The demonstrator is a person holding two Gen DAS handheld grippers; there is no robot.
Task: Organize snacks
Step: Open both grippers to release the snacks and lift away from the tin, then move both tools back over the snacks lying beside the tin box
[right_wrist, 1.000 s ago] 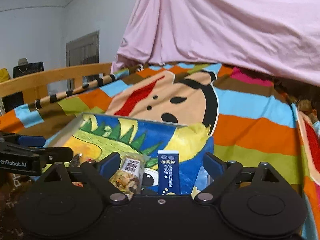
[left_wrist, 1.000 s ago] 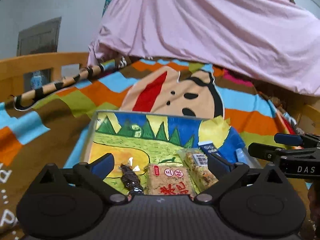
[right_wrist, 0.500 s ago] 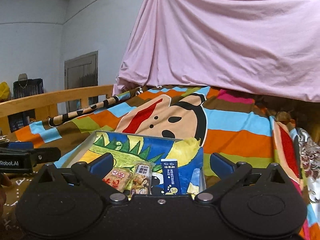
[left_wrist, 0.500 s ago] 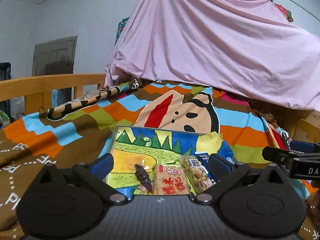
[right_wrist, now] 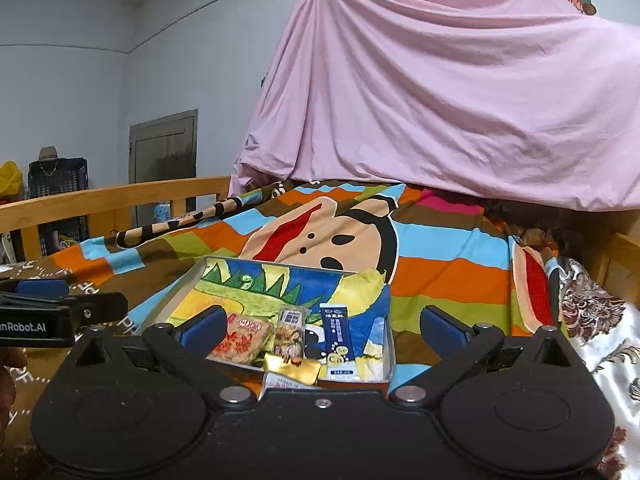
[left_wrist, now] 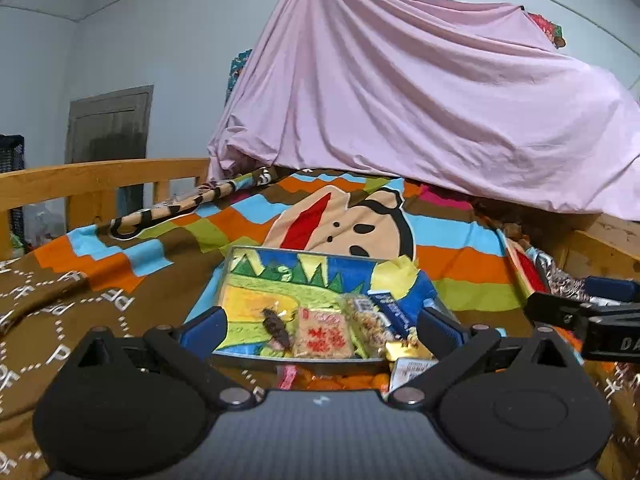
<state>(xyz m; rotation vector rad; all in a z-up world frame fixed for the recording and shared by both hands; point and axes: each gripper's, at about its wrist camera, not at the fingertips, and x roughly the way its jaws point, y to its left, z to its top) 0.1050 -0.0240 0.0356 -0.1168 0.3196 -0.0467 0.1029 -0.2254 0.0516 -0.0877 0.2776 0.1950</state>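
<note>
A shallow tray (left_wrist: pixel 240 256) with a painted landscape bottom lies on the bed. Along its near side lie a dark snack (left_wrist: pixel 276 330), an orange-red cracker packet (left_wrist: pixel 322 338), a nut bar (left_wrist: pixel 368 320) and a blue stick packet (right_wrist: pixel 338 340). A gold packet (right_wrist: pixel 292 364) and a white packet (right_wrist: pixel 280 382) sit at the tray's front edge. My left gripper (left_wrist: pixel 322 328) is open, short of the tray and empty. My right gripper (right_wrist: pixel 322 326) is open wide and empty, beside the left gripper (right_wrist: pixel 60 300).
The tray rests on a striped blanket (right_wrist: pixel 440 272) with a cartoon face. A wooden bed rail (left_wrist: pixel 100 176) runs along the left. A pink sheet (right_wrist: pixel 440 100) hangs across the back. A patterned white cloth (right_wrist: pixel 600 332) lies at the right.
Both grippers have drawn back and risen, so the tray looks smaller and farther. The gold and white packets at its front edge have come into view. The right jaws have spread a little wider.
</note>
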